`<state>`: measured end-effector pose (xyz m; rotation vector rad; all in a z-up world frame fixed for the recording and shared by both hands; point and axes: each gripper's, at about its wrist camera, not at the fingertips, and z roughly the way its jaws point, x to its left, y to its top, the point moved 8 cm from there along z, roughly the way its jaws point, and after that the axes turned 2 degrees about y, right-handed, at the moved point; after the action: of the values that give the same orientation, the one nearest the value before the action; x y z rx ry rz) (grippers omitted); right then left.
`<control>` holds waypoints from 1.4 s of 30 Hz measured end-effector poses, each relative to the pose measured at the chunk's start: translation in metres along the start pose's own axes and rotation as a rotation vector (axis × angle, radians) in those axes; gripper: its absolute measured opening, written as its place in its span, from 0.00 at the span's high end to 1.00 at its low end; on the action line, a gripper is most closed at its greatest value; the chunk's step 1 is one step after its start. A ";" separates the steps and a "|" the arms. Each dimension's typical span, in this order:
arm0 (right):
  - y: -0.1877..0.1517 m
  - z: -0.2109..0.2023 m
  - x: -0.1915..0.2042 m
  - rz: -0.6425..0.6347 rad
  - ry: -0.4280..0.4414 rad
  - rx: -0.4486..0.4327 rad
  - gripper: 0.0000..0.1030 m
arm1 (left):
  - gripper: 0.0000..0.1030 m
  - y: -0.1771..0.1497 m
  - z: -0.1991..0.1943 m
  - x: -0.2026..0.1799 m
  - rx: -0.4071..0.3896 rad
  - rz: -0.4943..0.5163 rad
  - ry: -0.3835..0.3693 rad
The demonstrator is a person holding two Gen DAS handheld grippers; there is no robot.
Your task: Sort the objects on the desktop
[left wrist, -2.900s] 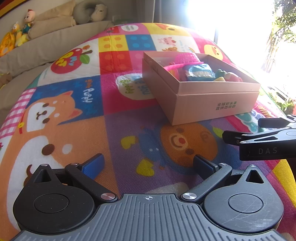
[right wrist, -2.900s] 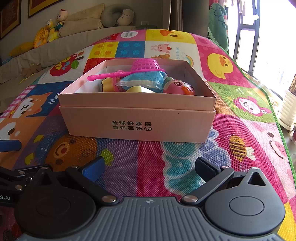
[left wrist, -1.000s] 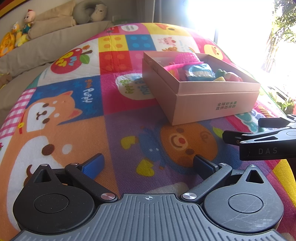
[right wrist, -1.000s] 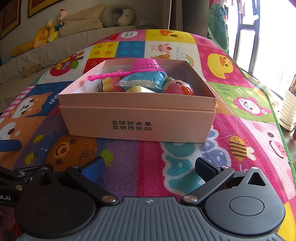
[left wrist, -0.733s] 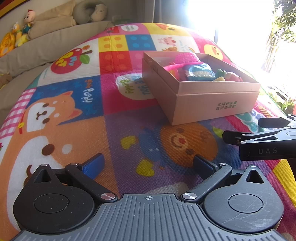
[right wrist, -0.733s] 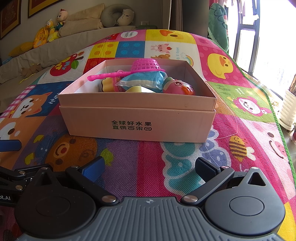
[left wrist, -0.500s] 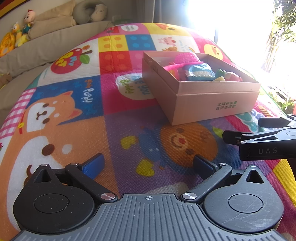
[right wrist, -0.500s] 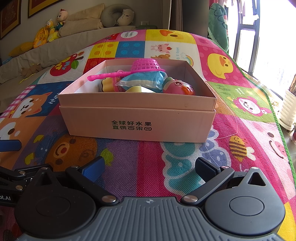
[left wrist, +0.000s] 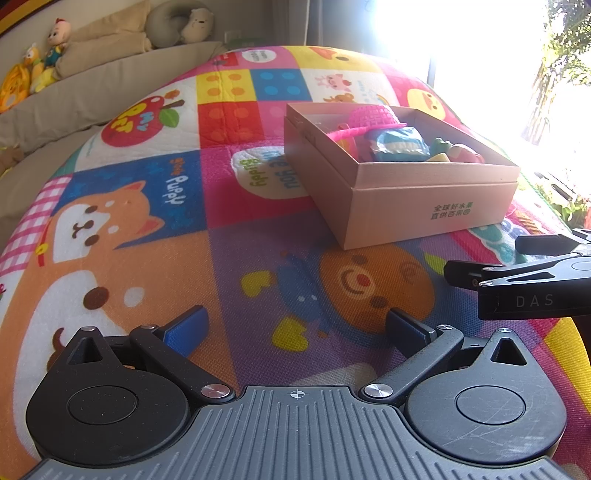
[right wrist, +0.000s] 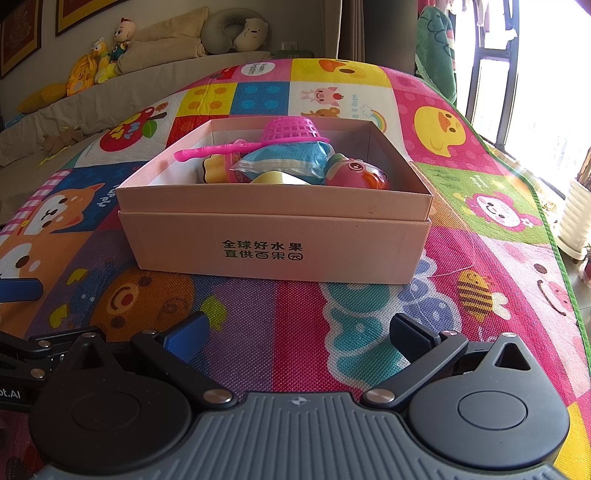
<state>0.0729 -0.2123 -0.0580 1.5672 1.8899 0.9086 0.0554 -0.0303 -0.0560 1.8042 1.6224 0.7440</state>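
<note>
Box: a pink cardboard box (right wrist: 275, 236) with dark printed characters on its near wall stands on the play mat (right wrist: 295, 314); it is the landmark for all below.
Contents: a pink mesh scoop (right wrist: 291, 131) with a long handle lies on top, tilted over a blue snack packet (right wrist: 284, 160); a pink round toy (right wrist: 360, 175) sits at the box's near right inner corner, a pale yellow piece (right wrist: 271, 177) against the near wall, an orange-yellow toy (right wrist: 212, 168) left of the packet.
Left gripper: the left gripper (left wrist: 295, 328) hovers low over the mat, in front of the box and off its left corner; fingers spread wide, nothing between them.
Right gripper: the right gripper (right wrist: 297, 334) faces the box's printed wall squarely, well short of it; jaws wide apart and empty.
Beyond the box: a beige sofa (right wrist: 122, 85) with plush toys (right wrist: 92, 66) and a grey neck pillow (right wrist: 236, 31).
Right of the box: a bright window (right wrist: 546, 74).
</note>
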 end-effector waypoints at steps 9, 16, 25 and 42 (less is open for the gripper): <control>0.000 0.000 0.000 0.000 0.000 0.000 0.00 | 0.00 0.000 0.000 0.000 0.000 0.002 0.002; 0.000 0.000 0.000 0.000 0.000 0.000 0.00 | 0.00 0.000 0.001 0.000 0.002 0.005 0.004; 0.000 0.000 0.000 0.000 0.000 0.000 0.00 | 0.00 0.000 0.001 0.000 0.007 0.009 0.007; 0.000 0.000 0.000 0.000 0.000 0.000 0.00 | 0.00 0.001 0.000 0.001 0.010 0.008 -0.015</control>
<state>0.0729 -0.2122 -0.0578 1.5673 1.8899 0.9086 0.0567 -0.0292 -0.0552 1.8200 1.6125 0.7250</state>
